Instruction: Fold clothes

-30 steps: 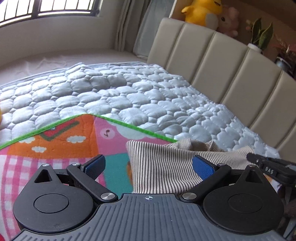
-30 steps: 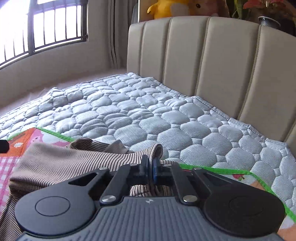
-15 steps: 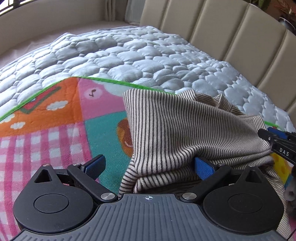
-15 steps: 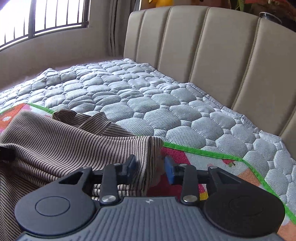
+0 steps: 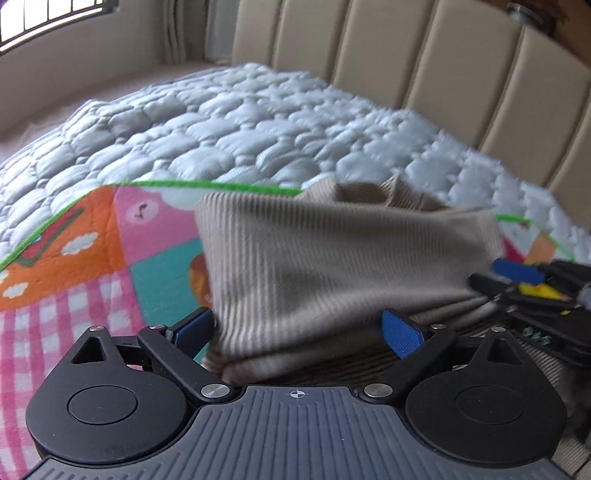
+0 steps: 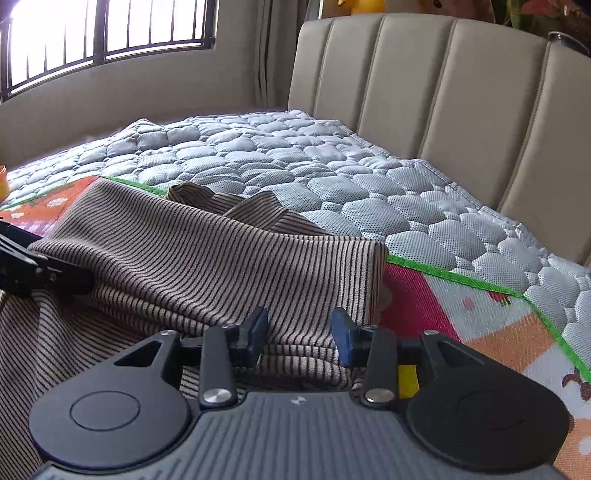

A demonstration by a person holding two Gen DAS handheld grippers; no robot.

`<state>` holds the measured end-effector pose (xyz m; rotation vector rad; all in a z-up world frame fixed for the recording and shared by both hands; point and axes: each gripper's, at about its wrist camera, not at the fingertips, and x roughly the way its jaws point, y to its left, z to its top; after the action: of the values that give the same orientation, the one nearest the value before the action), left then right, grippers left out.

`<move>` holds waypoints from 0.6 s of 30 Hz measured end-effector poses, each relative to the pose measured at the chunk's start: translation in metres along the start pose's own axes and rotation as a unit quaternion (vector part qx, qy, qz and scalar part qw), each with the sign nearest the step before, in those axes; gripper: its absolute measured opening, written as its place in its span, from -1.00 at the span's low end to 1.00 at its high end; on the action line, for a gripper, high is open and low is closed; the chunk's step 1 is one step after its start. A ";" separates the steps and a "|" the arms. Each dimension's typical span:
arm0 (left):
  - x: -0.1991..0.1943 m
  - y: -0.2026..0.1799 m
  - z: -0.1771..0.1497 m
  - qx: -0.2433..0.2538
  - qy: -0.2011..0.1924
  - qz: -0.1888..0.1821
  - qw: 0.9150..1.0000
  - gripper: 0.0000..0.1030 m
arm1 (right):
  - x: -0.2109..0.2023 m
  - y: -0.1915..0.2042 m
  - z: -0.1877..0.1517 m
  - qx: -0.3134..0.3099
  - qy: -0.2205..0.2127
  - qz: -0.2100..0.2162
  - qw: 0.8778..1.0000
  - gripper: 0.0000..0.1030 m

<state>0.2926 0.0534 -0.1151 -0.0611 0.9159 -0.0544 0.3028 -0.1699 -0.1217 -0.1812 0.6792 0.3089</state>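
A beige garment with thin dark stripes (image 5: 332, 258) lies partly folded on a colourful play mat (image 5: 92, 266); it also shows in the right wrist view (image 6: 207, 266). My left gripper (image 5: 295, 328) is wide open, its blue pads on either side of the garment's folded near edge. My right gripper (image 6: 299, 332) is open with the fold's edge between its pads. The right gripper shows at the right of the left wrist view (image 5: 524, 284). The left wrist view is blurred.
The mat (image 6: 480, 325) with a green border lies on a grey quilted bed cover (image 6: 295, 166). A beige padded headboard (image 6: 443, 92) rises behind it. A barred window (image 6: 92, 33) is at the far left.
My right gripper has opened and let go of the garment's edge, which now lies folded over on the garment. The left gripper stayed open and shifted over the fold.
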 end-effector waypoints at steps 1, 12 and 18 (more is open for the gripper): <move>0.003 0.006 -0.002 -0.015 0.007 -0.003 1.000 0.95 | -0.001 0.000 0.001 -0.003 0.001 0.001 1.000 -0.26; -0.003 0.060 0.059 -0.070 0.020 -0.159 0.985 0.69 | 0.000 -0.089 0.047 0.146 0.055 0.088 0.984 0.33; 0.046 0.078 0.058 -0.092 0.037 -0.188 0.977 0.58 | 0.059 -0.115 0.040 0.213 0.074 0.135 0.965 0.32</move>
<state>0.3681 0.1296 -0.1225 -0.4068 0.9716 -0.3252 0.4088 -0.2546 -0.1217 0.3056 0.9041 0.4045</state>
